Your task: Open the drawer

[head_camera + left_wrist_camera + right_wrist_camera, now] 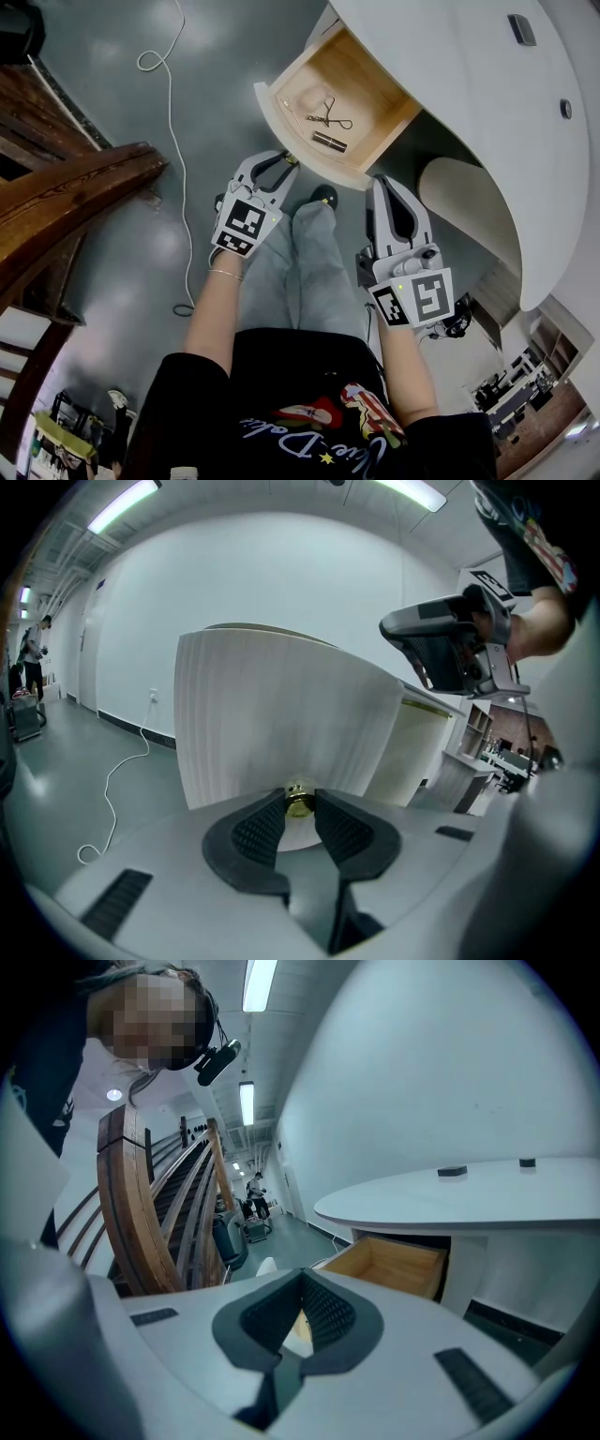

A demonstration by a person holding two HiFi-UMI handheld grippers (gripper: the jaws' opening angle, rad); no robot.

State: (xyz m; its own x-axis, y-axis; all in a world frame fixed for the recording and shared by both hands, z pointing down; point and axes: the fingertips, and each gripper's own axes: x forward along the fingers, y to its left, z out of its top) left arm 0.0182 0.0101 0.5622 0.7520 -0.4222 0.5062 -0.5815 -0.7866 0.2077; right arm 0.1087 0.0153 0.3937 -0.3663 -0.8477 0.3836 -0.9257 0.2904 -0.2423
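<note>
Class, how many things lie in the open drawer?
2: a metal curler in the middle of the drawer, and a dark tube just nearer its front. A faint speck farther left may be a third.

Bright, even indoor light from ceiling strip lights [122, 503] at the top of both gripper views. Soft sheen on the floor [216, 75]. Heavy fisheye bending and dark corners in both.

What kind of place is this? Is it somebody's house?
Probably an office lobby or showroom, not a house: there's a big curved white desk with its drawer open, a wooden staircase, and long ceiling lights over a grey floor.
</note>
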